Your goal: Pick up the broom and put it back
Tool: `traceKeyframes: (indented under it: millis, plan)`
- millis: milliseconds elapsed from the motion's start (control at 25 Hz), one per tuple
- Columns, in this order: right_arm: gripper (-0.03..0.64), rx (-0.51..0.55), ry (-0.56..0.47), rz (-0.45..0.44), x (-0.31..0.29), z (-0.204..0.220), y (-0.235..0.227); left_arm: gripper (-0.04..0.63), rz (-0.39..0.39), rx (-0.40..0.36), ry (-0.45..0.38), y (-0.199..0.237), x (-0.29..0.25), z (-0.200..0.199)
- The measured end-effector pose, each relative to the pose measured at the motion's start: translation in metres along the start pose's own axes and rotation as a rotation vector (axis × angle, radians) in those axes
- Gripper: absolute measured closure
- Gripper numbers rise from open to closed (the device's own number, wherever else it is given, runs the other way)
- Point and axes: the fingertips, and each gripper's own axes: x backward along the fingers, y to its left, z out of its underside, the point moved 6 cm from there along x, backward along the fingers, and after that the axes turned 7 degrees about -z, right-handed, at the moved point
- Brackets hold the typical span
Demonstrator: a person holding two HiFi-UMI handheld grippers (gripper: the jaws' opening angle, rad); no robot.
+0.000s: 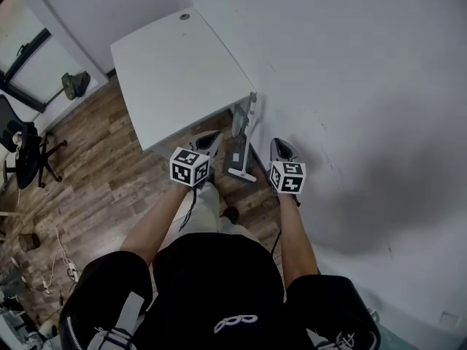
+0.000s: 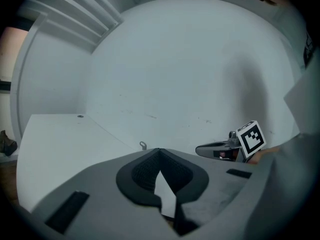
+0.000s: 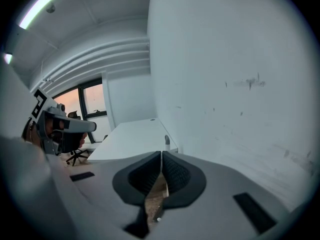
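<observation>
The person's forearms reach out toward the white table (image 1: 168, 71), and each hand bears a gripper just short of the table's near edge. The left gripper (image 1: 210, 138) hovers just before the table's near right corner. Its jaws are closed tip to tip, with nothing held between them. The right gripper (image 1: 282, 144) sits further right of that corner, close to the wall (image 1: 350, 86). Its jaws are likewise pressed together and empty.

Between the two grippers, just past their tips, stands the broom (image 1: 239, 155). Its flat head rests on the wooden floor (image 1: 109, 188) below the table's near right corner. Its handle rises beside the table's right edge, along the wall. Neither gripper touches it.

Farther on, a small round fitting (image 1: 184, 16) sits in the table top near its far corner. Well left of the table, a black office chair (image 1: 29, 152) stands on the floor.
</observation>
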Motion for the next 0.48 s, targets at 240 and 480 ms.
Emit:
traceKeyframes:
  millis: [240, 480]
  plan:
    - [0.591, 0.000, 0.000, -0.041, -0.030, -0.005, -0.002, 0.578, 0.020, 0.002, 0.010, 0.011, -0.019, -0.003]
    - [0.574, -0.024, 0.003, -0.067, -0.066, -0.004, -0.006, 0.578, 0.018, 0.009, 0.041, 0.034, -0.042, 0.005]
